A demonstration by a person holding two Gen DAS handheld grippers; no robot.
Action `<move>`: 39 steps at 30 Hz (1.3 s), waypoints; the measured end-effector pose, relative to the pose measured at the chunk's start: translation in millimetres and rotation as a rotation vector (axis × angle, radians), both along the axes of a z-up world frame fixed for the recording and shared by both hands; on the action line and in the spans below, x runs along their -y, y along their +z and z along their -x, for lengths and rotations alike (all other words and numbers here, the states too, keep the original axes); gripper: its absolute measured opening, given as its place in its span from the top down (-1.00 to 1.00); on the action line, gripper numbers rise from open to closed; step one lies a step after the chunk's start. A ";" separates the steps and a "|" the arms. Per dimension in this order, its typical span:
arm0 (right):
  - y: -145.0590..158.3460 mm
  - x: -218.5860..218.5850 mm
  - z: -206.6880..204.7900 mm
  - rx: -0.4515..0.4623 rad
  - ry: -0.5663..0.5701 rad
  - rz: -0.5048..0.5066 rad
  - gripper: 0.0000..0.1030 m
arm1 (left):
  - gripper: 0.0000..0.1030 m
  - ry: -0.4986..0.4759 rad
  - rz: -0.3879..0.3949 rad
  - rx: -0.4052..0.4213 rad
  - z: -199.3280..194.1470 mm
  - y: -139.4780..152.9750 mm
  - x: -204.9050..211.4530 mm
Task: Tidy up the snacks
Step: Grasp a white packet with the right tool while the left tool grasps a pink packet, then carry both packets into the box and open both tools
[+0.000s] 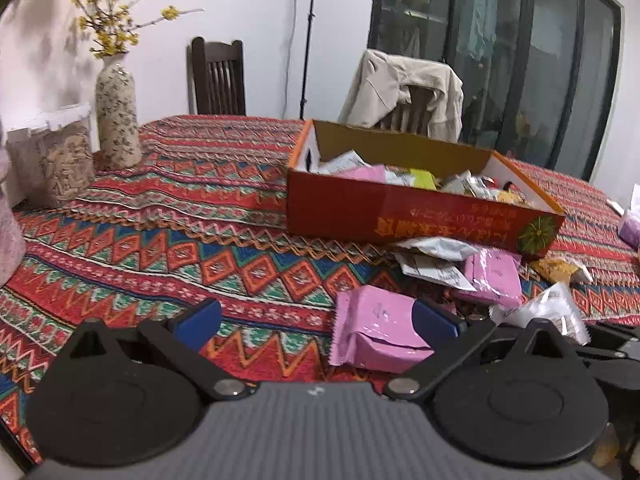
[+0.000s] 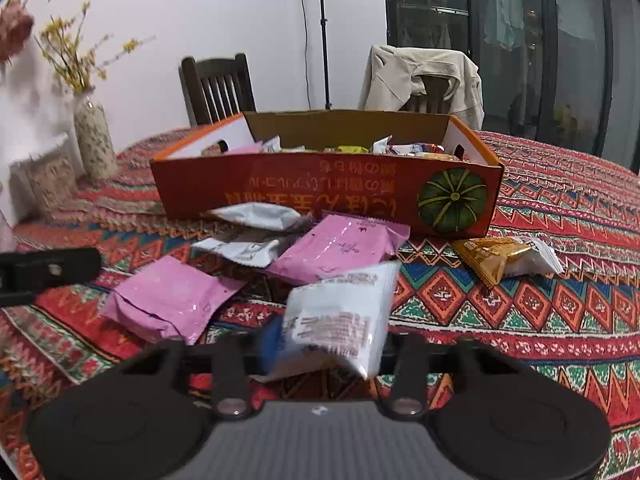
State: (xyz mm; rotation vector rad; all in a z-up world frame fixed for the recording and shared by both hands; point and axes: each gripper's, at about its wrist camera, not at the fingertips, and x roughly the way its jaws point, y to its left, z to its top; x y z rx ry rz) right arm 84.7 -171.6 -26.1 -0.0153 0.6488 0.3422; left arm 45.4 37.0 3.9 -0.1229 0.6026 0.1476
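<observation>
An orange cardboard box [image 1: 420,216] [image 2: 320,196] holds several snack packets on the patterned tablecloth. Loose packets lie in front of it: two pink ones [image 2: 340,248] [image 2: 168,300], white ones [image 2: 256,216], a gold one [image 2: 492,256]. My left gripper [image 1: 316,320] is open just above the cloth; the near pink packet [image 1: 380,332] lies by its right finger, not held. My right gripper [image 2: 328,340] is shut on a white packet [image 2: 340,312], held above the table. That packet shows in the left wrist view [image 1: 548,308].
A patterned vase with yellow flowers [image 1: 116,116] and a clear jar [image 1: 60,160] stand at the table's left back. Two chairs [image 1: 218,76] stand behind the table, one draped with a beige jacket [image 1: 404,88]. A purple package [image 1: 630,228] sits at the right edge.
</observation>
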 end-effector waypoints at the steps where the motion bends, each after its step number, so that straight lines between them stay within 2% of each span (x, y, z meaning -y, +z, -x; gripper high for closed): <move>1: 1.0 2.7 1.3 0.008 -0.002 -0.005 0.31 | -1.00 -0.009 -0.005 -0.014 -3.2 -1.6 3.2; 11: 13.8 40.8 10.7 0.073 -0.048 -0.092 0.31 | -1.00 -0.137 -0.035 -0.122 -34.9 -18.3 43.3; 16: 14.3 50.1 11.7 0.081 -0.055 -0.113 0.31 | -1.00 -0.088 -0.075 -0.185 -50.9 -35.8 51.8; 23: 11.7 50.8 11.3 0.080 -0.044 -0.123 0.31 | -0.99 -0.061 -0.041 -0.150 -50.5 -37.9 43.8; 24: 11.1 50.4 11.3 0.078 -0.042 -0.123 0.31 | -0.96 -0.060 -0.033 -0.148 -50.1 -36.9 42.8; 26: 10.7 49.5 10.9 0.077 -0.041 -0.124 0.31 | -0.59 -0.068 -0.016 -0.126 -46.4 -33.8 40.8; 29: 11.8 49.9 11.2 0.083 -0.042 -0.124 0.31 | -0.34 -0.092 0.015 -0.100 -40.3 -29.9 37.2; 39: 19.9 52.1 21.0 0.111 -0.039 -0.128 0.31 | -0.31 -0.104 0.012 -0.048 -23.7 -18.1 33.9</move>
